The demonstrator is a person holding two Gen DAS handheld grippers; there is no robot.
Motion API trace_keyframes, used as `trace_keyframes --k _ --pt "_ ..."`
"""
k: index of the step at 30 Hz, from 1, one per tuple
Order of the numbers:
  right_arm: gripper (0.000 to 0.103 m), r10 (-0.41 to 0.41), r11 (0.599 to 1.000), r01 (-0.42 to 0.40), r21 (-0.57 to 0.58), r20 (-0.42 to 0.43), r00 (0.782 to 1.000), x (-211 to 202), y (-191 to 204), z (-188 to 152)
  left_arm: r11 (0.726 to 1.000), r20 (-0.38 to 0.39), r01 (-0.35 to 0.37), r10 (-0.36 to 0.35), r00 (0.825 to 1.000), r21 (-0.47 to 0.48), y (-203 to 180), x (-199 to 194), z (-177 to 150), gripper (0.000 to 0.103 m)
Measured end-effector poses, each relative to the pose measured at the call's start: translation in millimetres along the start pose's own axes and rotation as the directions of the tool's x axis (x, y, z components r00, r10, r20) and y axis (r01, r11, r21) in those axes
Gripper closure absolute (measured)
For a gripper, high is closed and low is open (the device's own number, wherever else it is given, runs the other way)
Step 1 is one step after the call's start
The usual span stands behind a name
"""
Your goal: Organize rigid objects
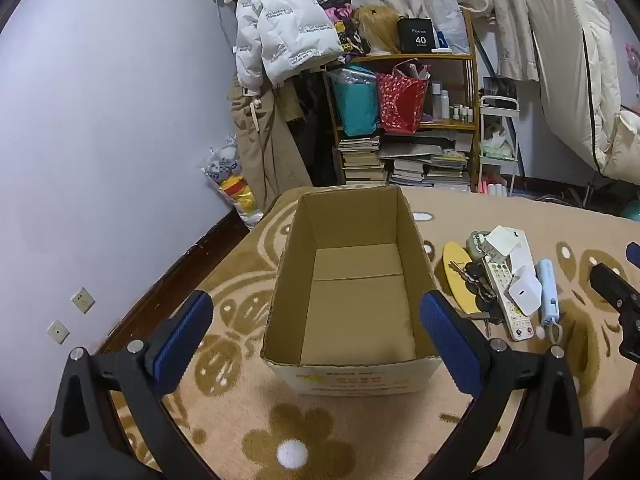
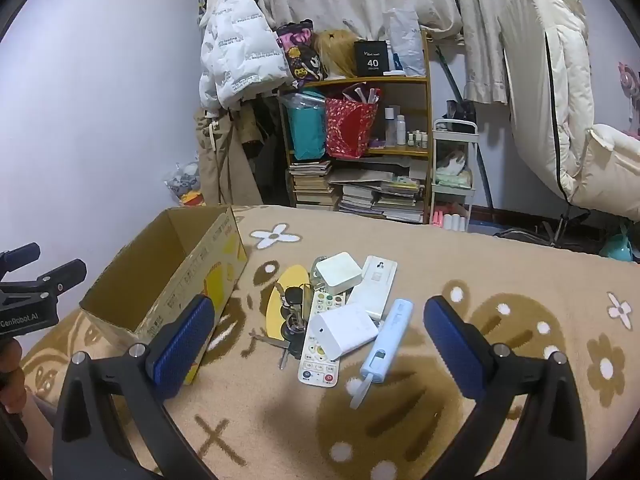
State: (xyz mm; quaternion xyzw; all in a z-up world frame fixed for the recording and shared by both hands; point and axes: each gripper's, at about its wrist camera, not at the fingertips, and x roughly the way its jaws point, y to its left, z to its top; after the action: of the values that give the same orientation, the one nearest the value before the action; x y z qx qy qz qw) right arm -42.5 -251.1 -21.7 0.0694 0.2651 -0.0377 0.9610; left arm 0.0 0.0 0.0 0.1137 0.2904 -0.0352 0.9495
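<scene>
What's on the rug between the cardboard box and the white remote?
A yellow oval board with a bunch of keys lying on it, between the box and remote. The right wrist view shows it best.

Left wrist view looks down, close, into the cardboard box (image 1: pixel 352 280) near the blanket's (image 1: pixel 248 412) left edge. Right wrist view faces the pile beside it; both share box and bookshelf (image 2: pixel 360 144).

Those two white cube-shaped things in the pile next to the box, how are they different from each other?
The far white cube lies flat with its broad rounded-square face up, near the pile's back edge. The near white cube is tilted, resting on the remote control, and shows a small dark dot on its side face. Both are plain white, rounded and lie outside the cardboard box.
</scene>
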Motion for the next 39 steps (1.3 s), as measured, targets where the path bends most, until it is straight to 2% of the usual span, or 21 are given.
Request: trace_keyframes --k 39 --pt "0.0 -0.01 1.0 0.01 -0.007 -0.007 1.0 2.1 0.1 -1.8 1.0 -0.005 0.014 -0.014 1.0 0.012 -0.9 -3.6 -1.3 0.001"
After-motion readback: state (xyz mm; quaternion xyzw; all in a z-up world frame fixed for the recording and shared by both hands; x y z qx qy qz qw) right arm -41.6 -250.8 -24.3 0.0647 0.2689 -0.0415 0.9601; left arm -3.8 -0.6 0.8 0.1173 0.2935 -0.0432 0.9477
